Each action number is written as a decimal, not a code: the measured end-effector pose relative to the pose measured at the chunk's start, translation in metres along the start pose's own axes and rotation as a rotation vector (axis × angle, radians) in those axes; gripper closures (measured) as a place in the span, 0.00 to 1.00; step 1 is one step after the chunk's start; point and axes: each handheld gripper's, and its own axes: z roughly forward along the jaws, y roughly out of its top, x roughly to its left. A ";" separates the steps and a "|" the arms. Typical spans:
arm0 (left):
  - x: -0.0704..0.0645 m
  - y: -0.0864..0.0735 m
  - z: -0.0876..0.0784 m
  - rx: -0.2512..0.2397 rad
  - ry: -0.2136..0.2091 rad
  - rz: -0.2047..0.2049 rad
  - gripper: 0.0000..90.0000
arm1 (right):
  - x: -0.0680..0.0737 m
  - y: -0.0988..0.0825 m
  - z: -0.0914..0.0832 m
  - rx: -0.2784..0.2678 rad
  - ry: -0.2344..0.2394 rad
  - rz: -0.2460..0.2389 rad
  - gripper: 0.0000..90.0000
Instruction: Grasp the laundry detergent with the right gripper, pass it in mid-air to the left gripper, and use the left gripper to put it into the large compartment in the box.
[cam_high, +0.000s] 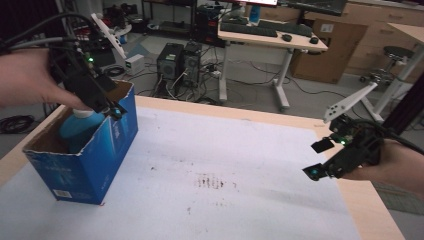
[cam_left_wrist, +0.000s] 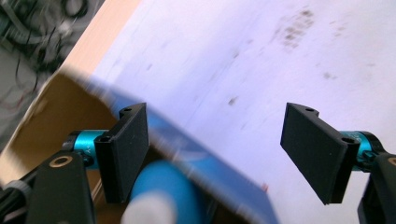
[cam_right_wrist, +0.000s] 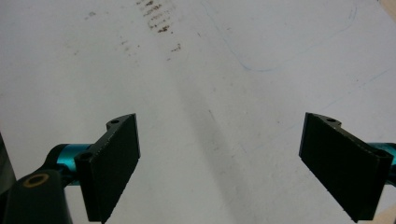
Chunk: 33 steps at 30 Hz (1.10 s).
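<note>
An open blue cardboard box (cam_high: 100, 155) stands at the table's left side. A blue bottle (cam_high: 80, 127) with a white cap stands inside it. My left gripper (cam_high: 109, 107) hovers just above the box's opening, over the bottle, jaws apart and holding nothing. In the left gripper view the left gripper (cam_left_wrist: 217, 140) straddles the box's blue wall (cam_left_wrist: 224, 186), with the bottle (cam_left_wrist: 163, 186) below and free of the pads. My right gripper (cam_high: 318, 159) hangs open near the table's right edge. In the right gripper view the right gripper (cam_right_wrist: 219, 154) has bare white sheet between its jaws.
A white sheet (cam_high: 240, 150) covers the wooden table (cam_high: 365, 200); dark smudges (cam_high: 215, 181) mark its middle. Beyond the far edge stand computer towers (cam_high: 180, 62), a desk (cam_high: 270, 37) with keyboards, a cardboard carton (cam_high: 332, 50) and a stool (cam_high: 397, 52).
</note>
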 end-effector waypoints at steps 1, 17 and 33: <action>0.000 0.000 0.000 0.000 0.000 0.000 0.27 | 0.002 0.000 0.000 -0.004 -0.003 0.004 0.13; -0.055 0.047 0.088 -0.077 -0.088 0.114 0.27 | 0.015 0.002 -0.001 -0.058 -0.027 0.006 0.13; -0.063 0.036 0.117 -0.062 -0.093 0.056 0.26 | 0.012 0.001 0.017 -0.054 0.012 -0.015 0.13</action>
